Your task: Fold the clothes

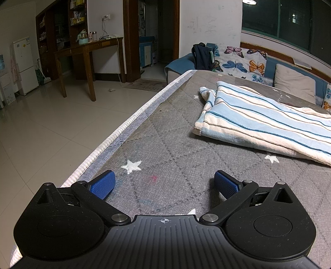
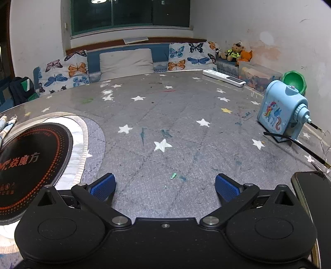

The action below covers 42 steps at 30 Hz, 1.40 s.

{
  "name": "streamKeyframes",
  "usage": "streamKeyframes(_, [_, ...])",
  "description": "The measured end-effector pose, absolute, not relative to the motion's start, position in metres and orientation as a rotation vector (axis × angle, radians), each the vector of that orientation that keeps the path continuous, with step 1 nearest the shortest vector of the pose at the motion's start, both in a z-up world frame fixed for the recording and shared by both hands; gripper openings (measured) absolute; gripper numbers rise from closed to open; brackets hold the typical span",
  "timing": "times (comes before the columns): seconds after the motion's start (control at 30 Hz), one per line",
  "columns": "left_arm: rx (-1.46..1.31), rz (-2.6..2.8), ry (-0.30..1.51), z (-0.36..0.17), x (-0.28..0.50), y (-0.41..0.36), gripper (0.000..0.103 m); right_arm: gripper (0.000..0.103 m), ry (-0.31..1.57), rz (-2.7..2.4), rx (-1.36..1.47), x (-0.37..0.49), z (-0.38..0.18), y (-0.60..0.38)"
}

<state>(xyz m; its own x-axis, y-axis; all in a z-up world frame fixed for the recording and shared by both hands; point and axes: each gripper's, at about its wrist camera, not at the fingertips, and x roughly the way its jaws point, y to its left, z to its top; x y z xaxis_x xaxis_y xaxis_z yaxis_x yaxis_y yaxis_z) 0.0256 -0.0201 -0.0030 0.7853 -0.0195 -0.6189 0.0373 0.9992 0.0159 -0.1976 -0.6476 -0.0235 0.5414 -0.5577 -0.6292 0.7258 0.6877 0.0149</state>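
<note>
The striped garment [image 1: 262, 122] lies folded on the grey star-patterned table cover [image 1: 175, 144], ahead and right of the left gripper [image 1: 164, 183], well apart from it. Both the left gripper and right gripper [image 2: 165, 185] are spread wide, holding nothing.

**Indoor night lighting, strong fisheye bending**

Both views are lit evenly by ceiling lamps [image 1: 249, 1], reflected in the dark window glass [image 2: 130, 12] at the top of each frame. Soft shadows are cast beneath the blue finger pads [image 1: 103, 185]. Mild glare is seen on the floor tiles [image 1: 51, 124] at left. Straight edges are curved toward the borders, and the corners are vignetted black. Focus is held throughout; no motion blur is seen.
</note>
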Motion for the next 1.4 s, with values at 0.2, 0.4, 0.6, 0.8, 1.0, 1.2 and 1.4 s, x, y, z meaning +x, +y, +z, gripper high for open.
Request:
streamKeyframes(0.2, [0.027, -0.031, 0.667, -0.0033, 0.0252, -0.0198, 0.103, 0.103, 0.634, -0.774, 0.292, -0.1968, -0.0257, -0.6487])
streamKeyframes(0.4, [0.028, -0.03, 0.666, -0.0034, 0.025, -0.0209, 0.103, 0.103, 0.634, -0.774, 0.293, -0.2036, -0.0216, -0.6468])
streamKeyframes(0.6, [0.028, -0.03, 0.666, -0.0035, 0.0251, -0.0208, 0.103, 0.103, 0.633, -0.774, 0.294, -0.2055, -0.0216, -0.6476])
streamKeyframes(0.8, [0.029, -0.03, 0.666, -0.0032, 0.0249, -0.021, 0.103, 0.103, 0.634, -0.774, 0.294, -0.2024, -0.0205, -0.6461])
streamKeyframes(1.0, [0.029, -0.03, 0.666, -0.0032, 0.0249, -0.0211, 0.103, 0.103, 0.633, -0.774, 0.293, -0.2023, -0.0213, -0.6462])
streamKeyframes(1.2, [0.029, -0.03, 0.666, -0.0033, 0.025, -0.0211, 0.103, 0.103, 0.633, -0.774, 0.293, -0.2022, -0.0216, -0.6463])
streamKeyframes(1.4, [0.029, -0.03, 0.666, -0.0033, 0.0249, -0.0209, 0.103, 0.103, 0.633, -0.774, 0.293, -0.2021, -0.0217, -0.6463])
